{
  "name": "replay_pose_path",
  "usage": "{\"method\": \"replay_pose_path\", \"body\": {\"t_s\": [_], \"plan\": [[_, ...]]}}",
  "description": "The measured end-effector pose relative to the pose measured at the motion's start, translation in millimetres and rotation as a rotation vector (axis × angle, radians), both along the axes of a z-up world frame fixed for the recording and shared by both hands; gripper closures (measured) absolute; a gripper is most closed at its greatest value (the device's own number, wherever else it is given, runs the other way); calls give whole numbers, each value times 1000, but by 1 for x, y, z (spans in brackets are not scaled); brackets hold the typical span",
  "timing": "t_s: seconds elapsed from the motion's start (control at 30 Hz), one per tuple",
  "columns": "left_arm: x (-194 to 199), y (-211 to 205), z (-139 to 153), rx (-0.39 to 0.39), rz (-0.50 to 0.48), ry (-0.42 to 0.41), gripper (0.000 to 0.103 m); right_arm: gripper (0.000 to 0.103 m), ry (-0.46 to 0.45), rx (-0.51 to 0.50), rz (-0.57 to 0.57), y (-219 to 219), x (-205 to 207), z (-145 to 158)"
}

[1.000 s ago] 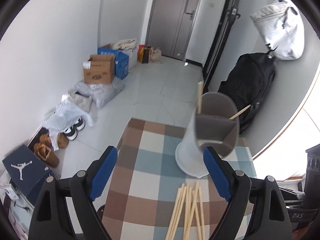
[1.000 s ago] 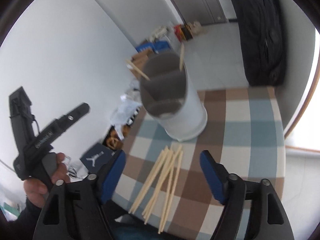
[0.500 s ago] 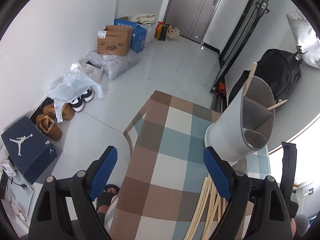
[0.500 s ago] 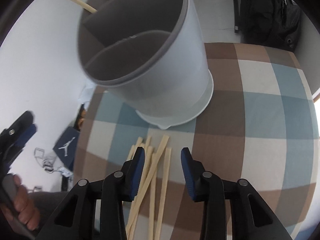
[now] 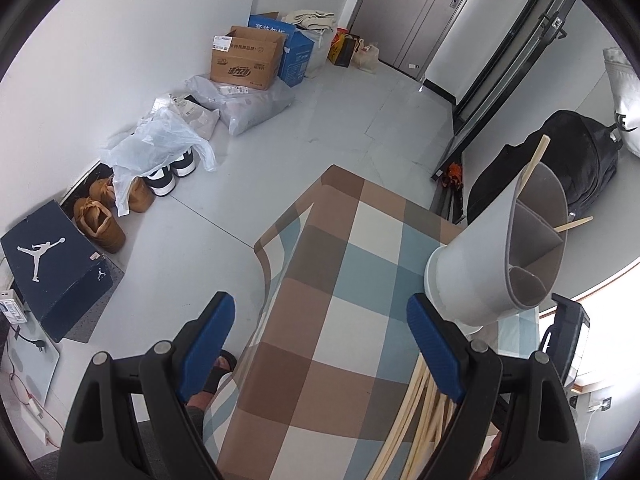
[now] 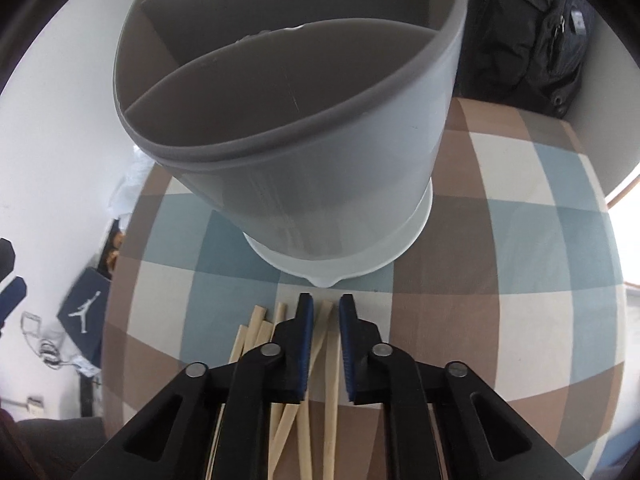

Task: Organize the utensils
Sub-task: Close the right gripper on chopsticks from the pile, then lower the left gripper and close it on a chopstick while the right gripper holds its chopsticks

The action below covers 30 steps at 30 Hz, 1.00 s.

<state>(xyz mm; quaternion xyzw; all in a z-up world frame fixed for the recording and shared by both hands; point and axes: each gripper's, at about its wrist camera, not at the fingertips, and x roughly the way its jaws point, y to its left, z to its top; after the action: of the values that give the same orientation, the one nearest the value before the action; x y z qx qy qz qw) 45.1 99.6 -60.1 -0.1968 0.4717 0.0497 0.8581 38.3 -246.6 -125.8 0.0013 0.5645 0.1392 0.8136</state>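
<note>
Chopsticks (image 6: 329, 344) flat on the tablecloth (image 6: 500, 320), just before the divided holder (image 6: 304, 184).

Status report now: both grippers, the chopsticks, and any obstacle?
Left gripper open, empty. Right gripper closing over chopsticks on the table. Holder just ahead, upright. Path clear.

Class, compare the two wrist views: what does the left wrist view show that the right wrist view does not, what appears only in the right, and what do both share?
Only the left wrist view: the cardboard box, brown shoes, the grey door, and the left hand-held gripper with jaws wide apart over the cloth.

Only the right wrist view: the right hand-held gripper, its jaws closing with chopstick tips between them.

Both: the grey divided holder, the loose chopsticks, the checked tablecloth, the black backpack and the dark shoebox.
</note>
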Motion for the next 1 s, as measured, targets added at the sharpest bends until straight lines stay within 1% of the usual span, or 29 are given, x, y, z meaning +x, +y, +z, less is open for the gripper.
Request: {"method": "replay_pose_path", "body": {"t_s": [0.03, 0.1, 0.23, 0.33, 0.47, 0.57, 0.6, 0.63, 0.67, 0.73, 0.9, 0.93, 1.0], "plan": [[0, 0, -1, 8, -2, 2, 18, 94, -4, 5, -2, -2, -1, 0], [1, -2, -3, 30, -9, 16, 18, 96, 1, 49, -21, -9, 0, 1], [3, -10, -11, 61, -52, 56, 18, 97, -10, 115, -82, -30, -5, 4], [4, -26, -21, 88, -131, 102, 18, 97, -14, 186, -116, -53, -9, 15], [3, -49, -35, 84, -246, 175, 18, 97, -15, 266, -167, -83, -8, 32], [1, -63, -43, 97, -296, 219, 18, 97, -19, 315, -203, -111, -7, 45], [0, -69, -46, 113, -315, 228, 18, 97, -18, 331, -215, -120, -7, 49], [0, -73, -46, 132, -325, 233, 18, 97, -17, 347, -227, -128, -8, 52], [0, -75, -47, 152, -327, 233, 18, 97, -17, 360, -235, -126, 4, 57], [0, -78, -47, 182, -326, 228, 18, 97, -20, 385, -244, -134, 3, 60], [4, -79, -54, 176, -339, 265, 18, 97, -34, 414, -246, -152, 3, 67], [4, -81, -57, 184, -342, 275, 18, 97, -30, 422, -250, -156, 4, 66], [4, -84, -61, 229, -345, 293, 18, 97, -22, 437, -261, -161, 6, 58]]}}
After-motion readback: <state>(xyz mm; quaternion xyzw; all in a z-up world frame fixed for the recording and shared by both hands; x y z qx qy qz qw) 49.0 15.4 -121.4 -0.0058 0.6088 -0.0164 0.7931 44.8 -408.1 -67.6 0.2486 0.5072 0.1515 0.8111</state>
